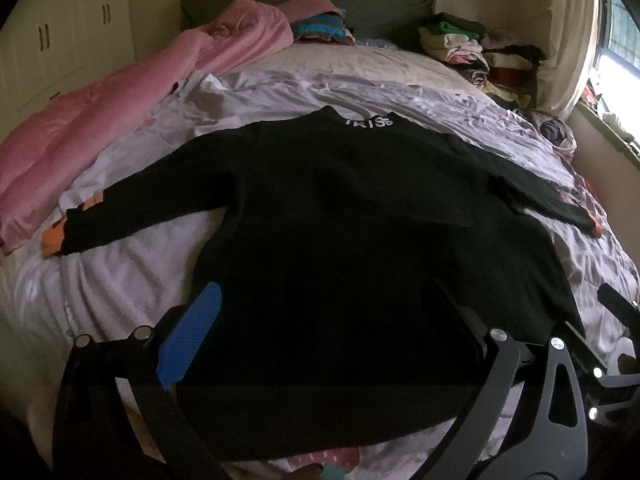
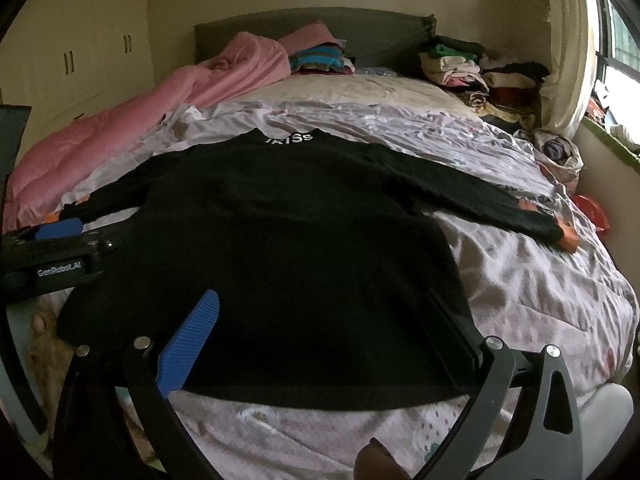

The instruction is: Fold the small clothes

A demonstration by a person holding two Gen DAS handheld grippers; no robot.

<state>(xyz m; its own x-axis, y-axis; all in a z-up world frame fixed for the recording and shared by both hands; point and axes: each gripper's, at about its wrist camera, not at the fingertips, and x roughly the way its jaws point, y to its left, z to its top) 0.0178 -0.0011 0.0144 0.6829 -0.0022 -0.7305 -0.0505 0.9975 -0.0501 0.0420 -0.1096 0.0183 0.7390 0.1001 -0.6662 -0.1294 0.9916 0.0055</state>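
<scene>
Far off to the left of both claws, a pink quilt (image 1: pixel 92 120) lies bunched along the edge of the bed, running up toward the grey headboard (image 2: pixel 320 28).

The left gripper (image 1: pixel 320 320) hangs over the near hem of a black sweater (image 1: pixel 360 220), its jaws spread wide with nothing between them but the cloth lying flat underneath; whether the fingertips touch the fabric cannot be told. Its blue-padded finger (image 1: pixel 190 336) sits at the sweater's left edge. Out to the left of this claw, the sweater's left sleeve stretches sideways and ends in an orange cuff (image 1: pixel 54 240).

Straight ahead of both claws the sweater lies spread out on the pale floral bedspread (image 2: pixel 540 300), body flat, collar farthest away with white lettering (image 2: pixel 289 138) on it.

The right gripper (image 2: pixel 324 320) also stands wide open and empty, poised above the hem toward the sweater's right half. The left gripper's black body shows just to its left.

Ahead and to the right, the other sleeve reaches out to its orange cuff (image 2: pixel 568 236). Beyond it, near the headboard's right end, folded clothes (image 2: pixel 472 68) are stacked by the window (image 2: pixel 616 60).
</scene>
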